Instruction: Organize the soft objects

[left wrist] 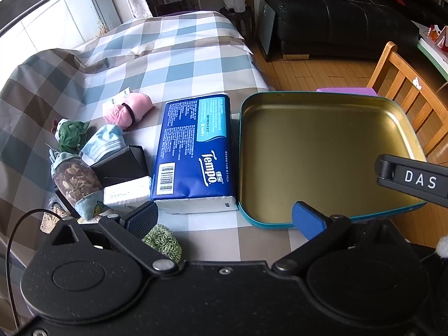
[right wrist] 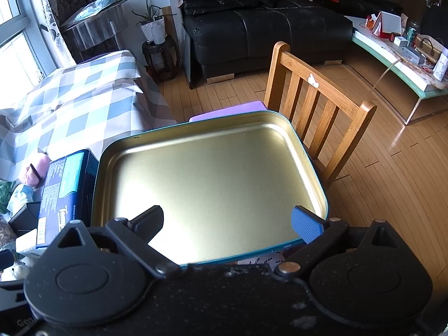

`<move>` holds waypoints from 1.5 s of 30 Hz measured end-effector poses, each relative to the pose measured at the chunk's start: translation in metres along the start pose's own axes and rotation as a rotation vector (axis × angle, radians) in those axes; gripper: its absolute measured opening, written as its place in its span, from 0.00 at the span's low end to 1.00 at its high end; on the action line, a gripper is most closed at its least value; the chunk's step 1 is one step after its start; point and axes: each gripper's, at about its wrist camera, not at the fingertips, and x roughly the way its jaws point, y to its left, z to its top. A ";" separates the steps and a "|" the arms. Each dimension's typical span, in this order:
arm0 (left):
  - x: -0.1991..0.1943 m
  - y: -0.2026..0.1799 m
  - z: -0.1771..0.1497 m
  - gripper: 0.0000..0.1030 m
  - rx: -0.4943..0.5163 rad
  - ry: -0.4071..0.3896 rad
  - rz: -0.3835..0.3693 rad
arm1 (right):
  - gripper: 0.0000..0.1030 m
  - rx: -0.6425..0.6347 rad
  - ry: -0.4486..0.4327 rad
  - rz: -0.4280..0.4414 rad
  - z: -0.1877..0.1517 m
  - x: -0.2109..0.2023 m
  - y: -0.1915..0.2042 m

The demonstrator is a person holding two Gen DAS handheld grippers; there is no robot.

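An empty gold tin tray with a teal rim (left wrist: pixel 316 151) lies at the right edge of the checked tablecloth (left wrist: pixel 168 58); it fills the right wrist view (right wrist: pixel 212 184). A blue Tempo tissue pack (left wrist: pixel 196 151) lies left of it, also in the right wrist view (right wrist: pixel 63 187). Further left are a pink cloth bundle (left wrist: pixel 127 109), a green plush (left wrist: pixel 71 134), a face mask (left wrist: pixel 105 142), a patterned sock roll (left wrist: pixel 77 182) and a green knitted pad (left wrist: pixel 163 240). My left gripper (left wrist: pixel 224 215) is open and empty above the table's near edge. My right gripper (right wrist: pixel 228 221) is open and empty over the tray's near rim.
A black box (left wrist: pixel 120 165) and a small white tissue packet (left wrist: pixel 127 193) sit among the soft things. A wooden chair (right wrist: pixel 316 103) with a purple cushion (right wrist: pixel 229 110) stands behind the tray. A black sofa (right wrist: pixel 266 28) and a plant stand (right wrist: pixel 159 53) are beyond.
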 end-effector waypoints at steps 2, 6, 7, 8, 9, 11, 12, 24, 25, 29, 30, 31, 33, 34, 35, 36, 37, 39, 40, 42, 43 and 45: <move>0.000 0.000 0.000 0.97 0.000 0.001 0.001 | 0.95 -0.003 0.001 0.000 -0.001 0.000 0.000; 0.000 -0.001 -0.001 0.97 0.000 0.001 0.002 | 0.95 -0.008 0.003 0.000 0.000 0.001 0.002; 0.000 -0.001 -0.001 0.97 0.000 0.001 0.003 | 0.95 -0.008 0.003 0.000 0.000 0.001 0.001; 0.000 -0.001 -0.001 0.97 0.002 0.002 0.002 | 0.95 -0.008 0.003 0.000 0.000 0.001 0.002; 0.000 -0.001 -0.001 0.97 0.001 0.002 0.002 | 0.95 -0.008 0.003 0.000 0.000 0.001 0.002; 0.000 -0.001 -0.001 0.97 0.001 0.001 0.002 | 0.95 -0.010 0.004 0.000 0.000 0.001 0.002; 0.000 -0.001 -0.001 0.97 0.002 0.002 0.001 | 0.95 -0.012 0.005 0.000 0.000 0.001 0.003; 0.004 0.001 -0.006 0.97 0.000 0.010 -0.001 | 0.95 -0.029 0.015 -0.001 0.000 0.001 0.005; 0.004 0.001 -0.006 0.97 0.000 0.011 0.000 | 0.95 -0.031 0.016 -0.001 0.000 0.001 0.005; 0.004 0.003 -0.005 0.97 -0.002 0.017 -0.001 | 0.95 -0.035 0.019 -0.002 0.000 0.001 0.006; 0.005 0.003 -0.004 0.97 -0.004 0.020 -0.001 | 0.95 -0.037 0.020 -0.003 0.000 0.001 0.006; 0.005 0.003 -0.004 0.97 -0.004 0.021 -0.001 | 0.95 -0.039 0.021 -0.003 0.000 0.001 0.006; 0.005 0.003 -0.004 0.97 -0.005 0.023 -0.001 | 0.95 -0.042 0.022 -0.004 0.000 0.002 0.007; 0.005 0.004 -0.004 0.97 -0.006 0.024 -0.001 | 0.95 -0.043 0.023 -0.004 0.000 0.002 0.007; 0.005 0.004 -0.004 0.97 -0.006 0.026 -0.002 | 0.95 -0.045 0.024 -0.005 -0.001 0.003 0.007; 0.005 0.005 -0.003 0.97 -0.007 0.027 -0.001 | 0.95 -0.047 0.025 -0.007 -0.001 0.003 0.007; 0.006 0.005 -0.003 0.97 -0.007 0.028 -0.001 | 0.95 -0.050 0.027 -0.008 -0.001 0.004 0.008; 0.006 0.006 -0.003 0.97 -0.009 0.030 -0.001 | 0.95 -0.054 0.030 -0.011 -0.002 0.004 0.009; 0.006 0.006 -0.003 0.97 -0.010 0.030 -0.001 | 0.95 -0.057 0.032 -0.013 -0.002 0.004 0.009; 0.006 0.009 -0.003 0.97 -0.013 0.031 -0.002 | 0.95 -0.063 0.035 -0.016 -0.003 0.005 0.010; 0.006 0.009 -0.003 0.97 -0.015 0.031 -0.002 | 0.95 -0.066 0.036 -0.018 -0.003 0.005 0.011; 0.006 0.011 -0.003 0.97 -0.017 0.030 -0.003 | 0.95 -0.073 0.039 -0.021 -0.003 0.006 0.013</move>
